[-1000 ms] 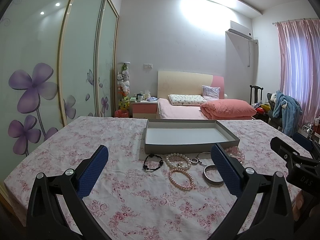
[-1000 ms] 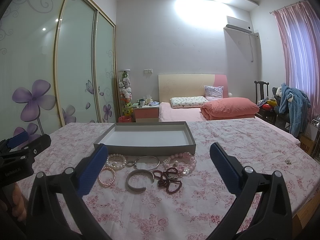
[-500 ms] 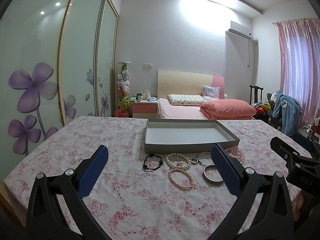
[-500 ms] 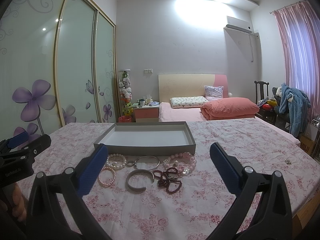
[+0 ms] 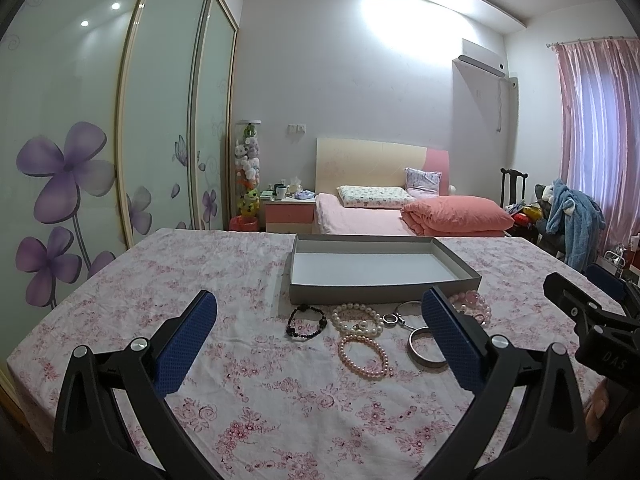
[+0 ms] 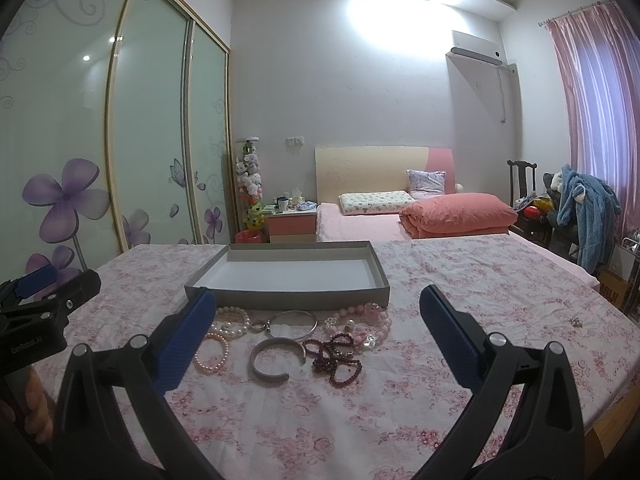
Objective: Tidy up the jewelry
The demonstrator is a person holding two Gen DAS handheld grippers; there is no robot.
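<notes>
A grey shallow box [image 5: 380,291] [image 6: 288,297] with a white inside stands empty on the floral tablecloth. In front of it lie a black bead bracelet [image 5: 304,322], a white pearl bracelet [image 5: 357,317], a pink pearl bracelet [image 5: 363,356] [image 6: 213,354], a silver cuff bangle [image 5: 424,347] [image 6: 276,362], a thin silver hoop [image 6: 293,322], a dark red bead bracelet [image 6: 334,358] and a pink bead bracelet [image 6: 370,326]. My left gripper [image 5: 318,334] is open and empty, held above the cloth short of the jewelry. My right gripper [image 6: 316,330] is open and empty, likewise short of it.
The floral cloth [image 5: 280,400] covers a wide table. A small earring-like piece [image 6: 576,322] lies far right near the table edge. Behind are a bed [image 6: 400,216], a nightstand [image 6: 290,226], a sliding wardrobe [image 5: 120,140] at left and a chair with clothes [image 6: 576,208] at right.
</notes>
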